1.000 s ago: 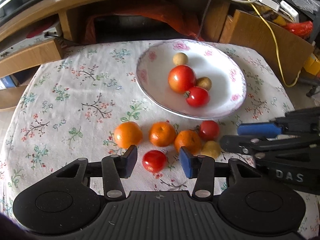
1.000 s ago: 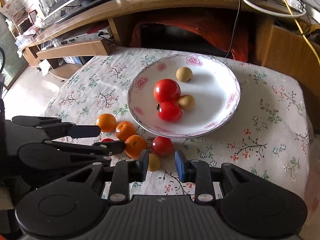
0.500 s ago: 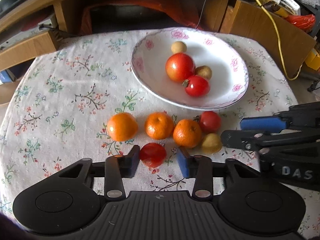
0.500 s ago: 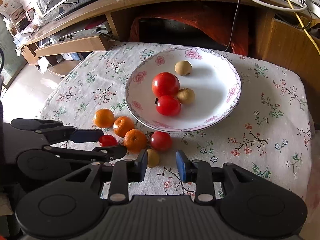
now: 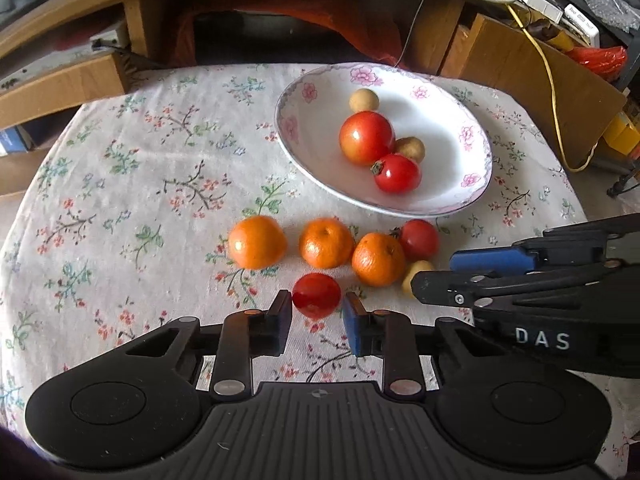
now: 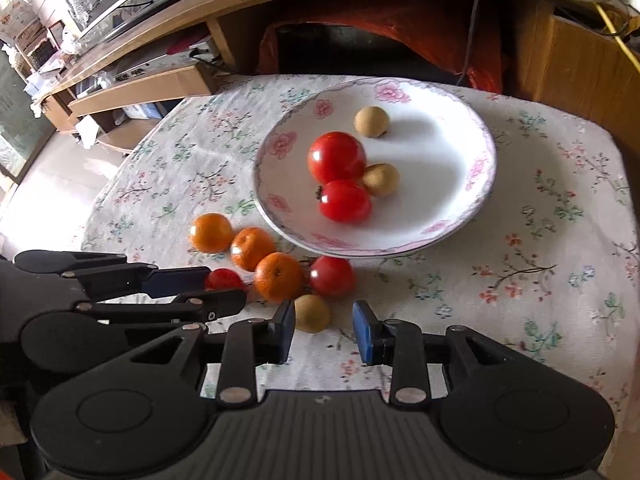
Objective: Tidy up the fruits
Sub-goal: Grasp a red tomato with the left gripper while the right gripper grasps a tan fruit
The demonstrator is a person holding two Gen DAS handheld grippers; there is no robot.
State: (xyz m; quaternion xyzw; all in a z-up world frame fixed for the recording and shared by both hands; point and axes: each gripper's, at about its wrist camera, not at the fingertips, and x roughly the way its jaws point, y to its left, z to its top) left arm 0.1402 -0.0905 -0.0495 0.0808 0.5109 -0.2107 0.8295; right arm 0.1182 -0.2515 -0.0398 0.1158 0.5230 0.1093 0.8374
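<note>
Left wrist: both grippers low w/ jaws released, left (image 5: 316, 314) straddling small tomato (image 5: 316, 295).

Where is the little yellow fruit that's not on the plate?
On the tablecloth between the right gripper's fingers, the little yellow fruit sits below the tomato.

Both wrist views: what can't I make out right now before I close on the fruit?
- Small tan fruit, left wrist view: half hidden by the right gripper's finger.
- Small tomato, right wrist view: mostly hidden behind the left gripper's fingers.
- Contact: neither view settles whether the left gripper or the right gripper touches its fruit.
- Plate: its underside and the cloth beneath are hidden.
</note>
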